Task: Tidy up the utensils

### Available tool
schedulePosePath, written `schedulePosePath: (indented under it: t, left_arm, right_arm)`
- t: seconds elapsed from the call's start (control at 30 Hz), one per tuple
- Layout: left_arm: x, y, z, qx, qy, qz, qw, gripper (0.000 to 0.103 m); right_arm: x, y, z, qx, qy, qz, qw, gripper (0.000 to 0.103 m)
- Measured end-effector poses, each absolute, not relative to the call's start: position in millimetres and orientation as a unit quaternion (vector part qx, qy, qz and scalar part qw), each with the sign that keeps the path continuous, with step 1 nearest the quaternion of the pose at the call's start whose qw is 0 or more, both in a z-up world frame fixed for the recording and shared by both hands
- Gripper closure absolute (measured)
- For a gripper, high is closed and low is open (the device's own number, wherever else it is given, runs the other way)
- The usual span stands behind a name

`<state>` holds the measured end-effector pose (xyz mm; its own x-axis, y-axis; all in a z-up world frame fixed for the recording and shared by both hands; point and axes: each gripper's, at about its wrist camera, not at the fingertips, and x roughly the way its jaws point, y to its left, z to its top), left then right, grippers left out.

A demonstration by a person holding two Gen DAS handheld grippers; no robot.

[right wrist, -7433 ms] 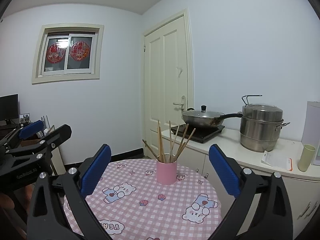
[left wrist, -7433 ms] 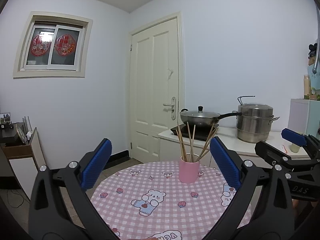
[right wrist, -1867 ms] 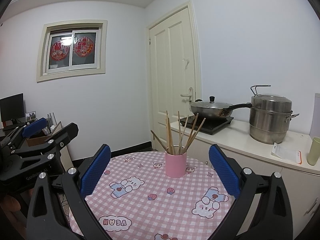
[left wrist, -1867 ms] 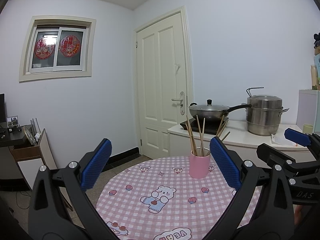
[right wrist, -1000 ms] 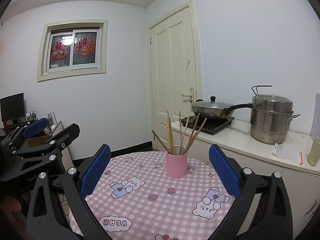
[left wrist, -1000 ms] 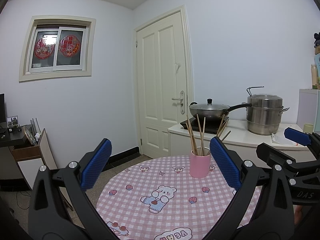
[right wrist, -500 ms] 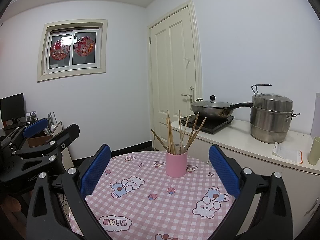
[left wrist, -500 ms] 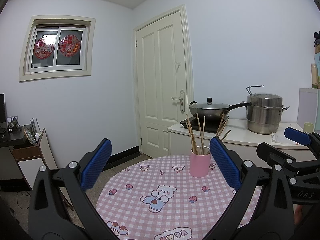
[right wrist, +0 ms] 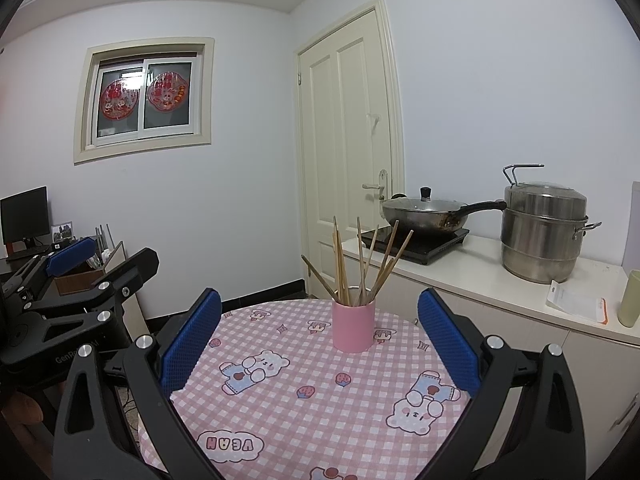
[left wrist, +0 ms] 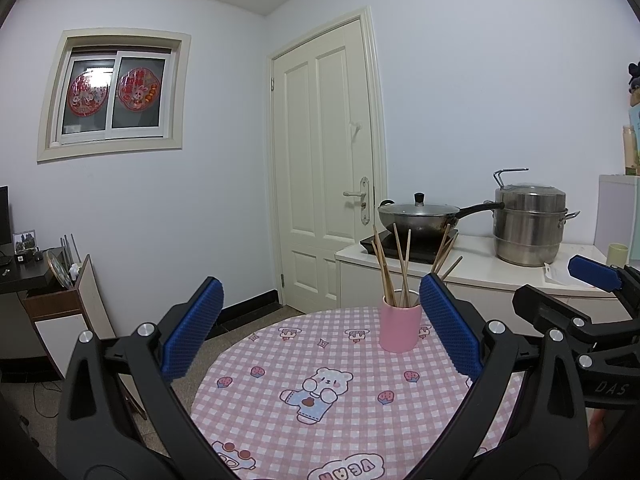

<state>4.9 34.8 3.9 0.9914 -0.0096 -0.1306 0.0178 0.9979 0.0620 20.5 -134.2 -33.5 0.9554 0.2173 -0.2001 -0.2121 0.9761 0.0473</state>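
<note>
Centre frame, a pink cup (right wrist: 353, 327) bristling with splayed wooden chopsticks (right wrist: 362, 264) stands on the checked tablecloth (right wrist: 304, 408). Left gripper (left wrist: 320, 332) and right gripper (right wrist: 318, 336) both gape wide, holding nothing.

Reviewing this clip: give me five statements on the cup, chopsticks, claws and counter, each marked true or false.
1. The chopsticks stand in the pink cup. True.
2. The right claw is shut on a chopstick. False: it is open and holds nothing.
3. The cup lies tipped over on the table. False: it stands upright.
4. The left claw is open. True.
5. The wok sits on the table. False: it sits on the cooktop on the counter.
</note>
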Motion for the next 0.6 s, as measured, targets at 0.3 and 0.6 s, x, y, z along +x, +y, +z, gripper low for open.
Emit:
schedulePosePath:
  t: [0.3, 0.6]
  left_arm:
    - [15, 35, -3, 0.034, 0.077, -0.006, 0.996, 0.006]
    - [39, 34, -18, 0.034, 0.109, -0.008, 0.993, 0.006]
  right_arm:
    - [33, -141, -39, 0.019, 0.115, 0.112, 0.987, 0.008]
    - [54, -143, -54, 0.025, 0.139, 0.114, 0.983, 0.008]
